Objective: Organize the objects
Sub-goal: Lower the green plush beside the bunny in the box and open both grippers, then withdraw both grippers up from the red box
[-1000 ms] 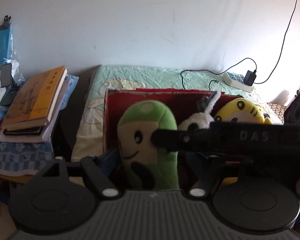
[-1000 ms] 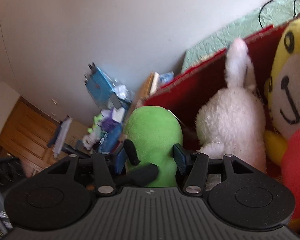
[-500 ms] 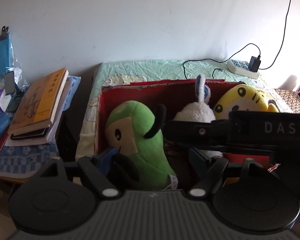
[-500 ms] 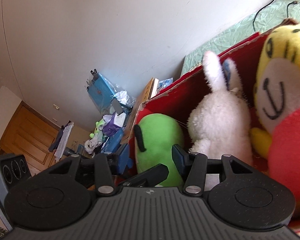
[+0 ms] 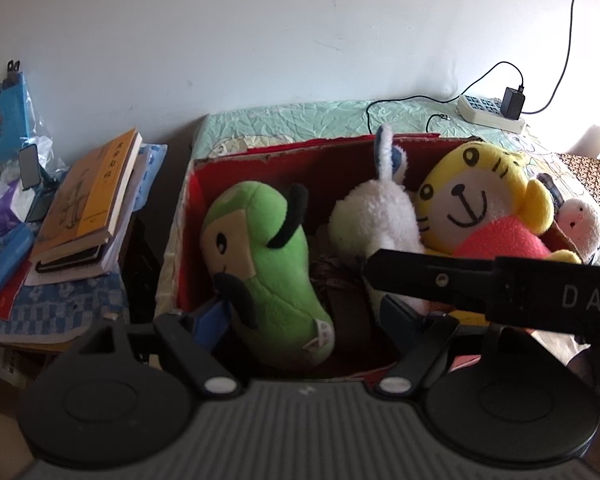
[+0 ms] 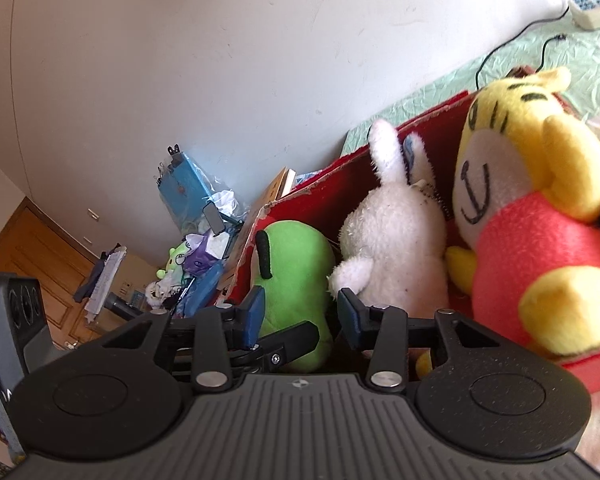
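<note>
- Left gripper, low centre of the left wrist view: jaws spread wide, nothing clamped, the blue-padded left finger just beside the lower flank of the green plush, apparently without pressing it.
- Right gripper, low centre of the right wrist view: likewise spread and empty, with the bottom end of the green plush showing between its fingers.
- Crossing the right half of the left wrist view: a black bar lettered "DAS", taken to be part of the right-hand tool.
- Green plush lying inside the red box, at its left end, long axis slanting from upper left to lower right of the left wrist view, face turned left, tagged end lowest.
- White rabbit plush centre of the box, yellow tiger plush to its right, small pink-faced plush at the right edge, position relative to the box wall unclear.
- Stack of books at mid-left, outside the box.
- Key relation: green plush straight ahead of both grippers, its narrow width across the jaw gap; neither clearly nearer, so either well placed to close on the lower end.
- Judged stage: plush set in the box and let go, or about to be adjusted; cannot tell which.
</note>
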Motion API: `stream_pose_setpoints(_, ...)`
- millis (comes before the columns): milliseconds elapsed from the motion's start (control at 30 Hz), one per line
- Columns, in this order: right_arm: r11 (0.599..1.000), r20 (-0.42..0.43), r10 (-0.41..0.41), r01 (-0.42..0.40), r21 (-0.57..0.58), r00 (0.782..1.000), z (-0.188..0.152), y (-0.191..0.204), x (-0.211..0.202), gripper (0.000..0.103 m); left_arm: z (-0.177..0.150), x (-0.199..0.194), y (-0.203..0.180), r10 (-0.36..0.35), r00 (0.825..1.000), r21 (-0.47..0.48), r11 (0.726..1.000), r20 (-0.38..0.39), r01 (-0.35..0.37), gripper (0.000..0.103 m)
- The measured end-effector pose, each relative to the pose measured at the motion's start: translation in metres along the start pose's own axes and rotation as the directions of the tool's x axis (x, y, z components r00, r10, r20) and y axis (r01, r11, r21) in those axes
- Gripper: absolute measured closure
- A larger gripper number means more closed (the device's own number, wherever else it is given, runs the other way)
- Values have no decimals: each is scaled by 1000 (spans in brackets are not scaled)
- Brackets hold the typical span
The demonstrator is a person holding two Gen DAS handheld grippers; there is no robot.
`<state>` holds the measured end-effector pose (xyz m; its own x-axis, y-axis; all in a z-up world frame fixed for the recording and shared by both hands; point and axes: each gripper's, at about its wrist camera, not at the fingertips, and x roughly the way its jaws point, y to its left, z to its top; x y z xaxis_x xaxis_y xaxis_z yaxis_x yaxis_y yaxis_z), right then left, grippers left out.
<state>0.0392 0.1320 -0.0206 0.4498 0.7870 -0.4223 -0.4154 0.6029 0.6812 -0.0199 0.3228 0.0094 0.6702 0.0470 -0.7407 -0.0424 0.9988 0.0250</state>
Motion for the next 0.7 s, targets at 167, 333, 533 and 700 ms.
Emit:
stream_pose_setpoints(167, 999, 25, -27, 28, -46, 999, -5, 5, -11, 59, -3, -8, -7, 9, 1000, -1, 1000, -1, -9, 19)
stream_pose_setpoints(333, 998, 37, -41, 43, -44, 998, -11, 2, -20, 58, -7, -15, -15, 26, 1000, 14, 1000, -2, -26, 17)
stream_pose_setpoints(533, 999, 55, -44, 45, -27, 998, -16, -1, -31, 59, -11, -26, -24, 87, 996, 28, 996, 11, -87, 13)
stream_pose_setpoints(700, 998, 76, -42, 45, -47, 996, -19, 0, -45, 59, -13, -36, -33, 97, 995, 43, 994, 17, -98, 11)
